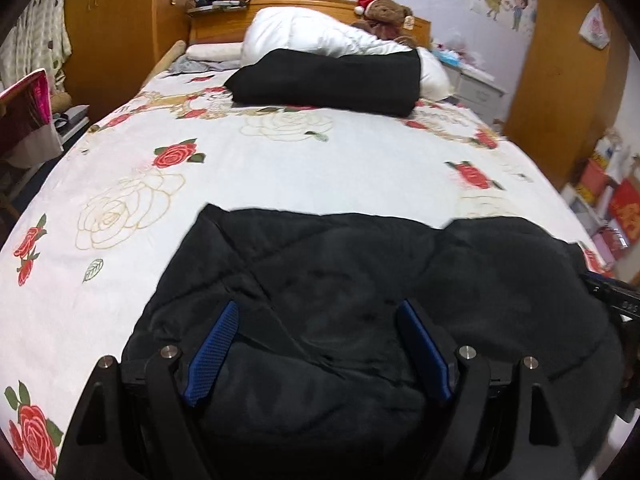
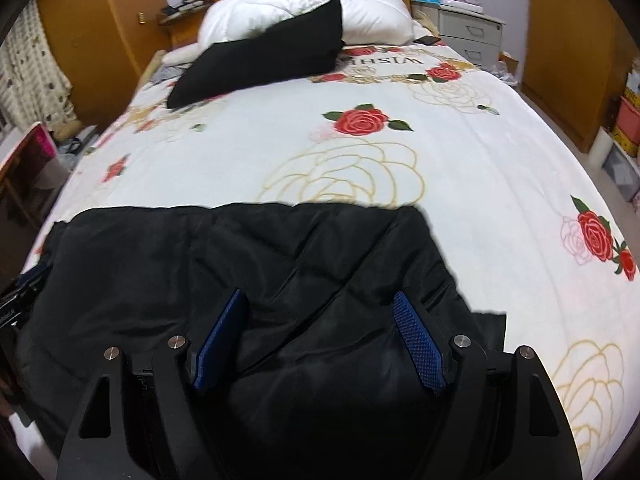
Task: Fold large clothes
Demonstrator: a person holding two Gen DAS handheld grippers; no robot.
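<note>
A large black padded garment (image 1: 340, 272) lies spread on the near end of the bed; it also shows in the right wrist view (image 2: 248, 256). My left gripper (image 1: 318, 308) is open, its blue-padded fingers (image 1: 212, 348) hovering over the garment's near part, holding nothing. My right gripper (image 2: 320, 300) is open too, above the garment's right half, its fingers (image 2: 420, 344) apart and empty. The right gripper's body shows at the right edge of the left wrist view (image 1: 616, 304); the left one shows at the left edge of the right wrist view (image 2: 16, 300).
The bed has a white sheet with roses (image 1: 280, 168). A folded black garment (image 1: 332, 80) leans on a white duvet (image 1: 304, 28) near the wooden headboard, with a teddy bear (image 1: 386, 10). Wardrobes, a nightstand (image 2: 468, 32) and boxes (image 1: 608, 200) flank the bed.
</note>
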